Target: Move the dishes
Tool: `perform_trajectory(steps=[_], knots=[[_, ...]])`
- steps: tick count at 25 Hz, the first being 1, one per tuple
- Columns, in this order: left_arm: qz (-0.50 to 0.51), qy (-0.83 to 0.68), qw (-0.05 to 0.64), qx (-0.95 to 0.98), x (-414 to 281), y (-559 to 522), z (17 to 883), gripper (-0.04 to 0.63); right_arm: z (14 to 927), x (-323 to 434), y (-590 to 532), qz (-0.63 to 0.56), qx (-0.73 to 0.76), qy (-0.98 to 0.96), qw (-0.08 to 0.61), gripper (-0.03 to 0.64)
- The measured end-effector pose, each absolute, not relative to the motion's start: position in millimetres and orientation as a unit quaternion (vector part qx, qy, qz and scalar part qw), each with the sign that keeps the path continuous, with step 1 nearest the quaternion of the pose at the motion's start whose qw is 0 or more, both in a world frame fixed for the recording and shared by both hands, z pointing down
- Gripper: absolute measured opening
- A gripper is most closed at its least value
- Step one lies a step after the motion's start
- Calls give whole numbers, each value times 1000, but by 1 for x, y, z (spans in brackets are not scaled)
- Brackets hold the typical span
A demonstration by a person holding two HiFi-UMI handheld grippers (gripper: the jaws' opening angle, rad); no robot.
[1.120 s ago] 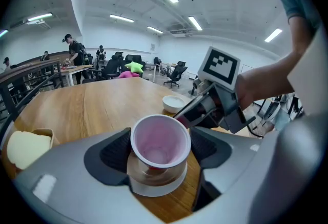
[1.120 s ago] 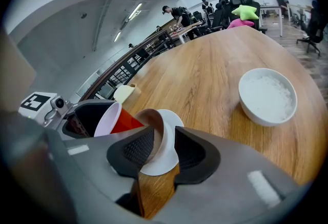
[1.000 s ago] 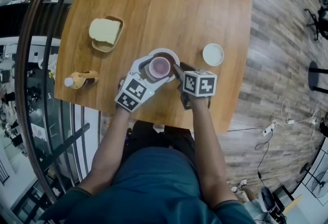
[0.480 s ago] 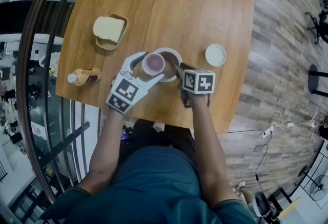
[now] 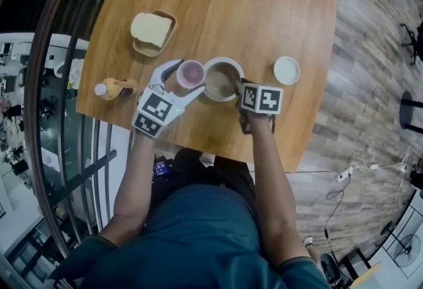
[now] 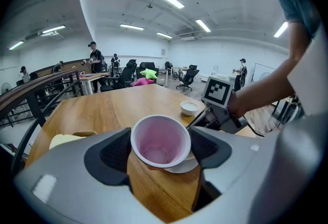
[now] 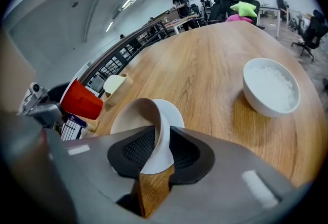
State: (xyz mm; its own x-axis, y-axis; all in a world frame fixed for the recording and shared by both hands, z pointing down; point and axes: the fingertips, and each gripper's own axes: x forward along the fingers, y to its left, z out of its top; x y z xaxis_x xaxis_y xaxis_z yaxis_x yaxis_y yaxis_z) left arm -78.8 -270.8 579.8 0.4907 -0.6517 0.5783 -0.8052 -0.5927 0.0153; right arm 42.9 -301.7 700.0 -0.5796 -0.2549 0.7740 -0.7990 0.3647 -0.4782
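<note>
Okay, quick pass. My left gripper (image 5: 188, 77) has its jaws set wide and pressing on both sides of the cup (image 6: 160, 141), pink inside, so that one is pinched. My right gripper (image 7: 156, 152) has its jaws nearly together, nipping the rim of the big bowl (image 5: 221, 81) between the pads. The rim wall stands right in the gap.

The cup sits just left of the bowl in the head view, near it but outside its rim. From the left gripper view it looks lifted off the table (image 5: 264, 3), though I can't see its base well enough to be sure. The bowl looks tipped up a little on the pinched side, with the rest on or near the wood.

Other stuff: a small white bowl (image 5: 287, 70) stands to the right, apart from everything. A shallow tray with a slice of bread (image 5: 153, 32) is at the far left. A small bottle-like thing (image 5: 114, 88) lies at the near left edge.

Progress, as I judge it: early to middle. Cup and bowl are separate and both gripped, but neither is set down anywhere new. Left to do: place the cup, carry the bowl off, then probably the small bowl and the tray, which look untouched. Where they're meant to end up isn't visible.
</note>
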Motion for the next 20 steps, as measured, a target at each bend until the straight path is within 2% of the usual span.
perform_trajectory(steps=[3, 5, 20], knots=[[270, -438, 150, 844, -91, -269, 583, 353, 701, 44, -303, 448, 350, -762, 310, 43], [272, -443, 154, 841, -97, -270, 585, 353, 699, 45, -304, 448, 352, -760, 312, 28], [293, -450, 185, 823, -122, -263, 624, 353, 677, 61, -306, 455, 358, -761, 292, 26]])
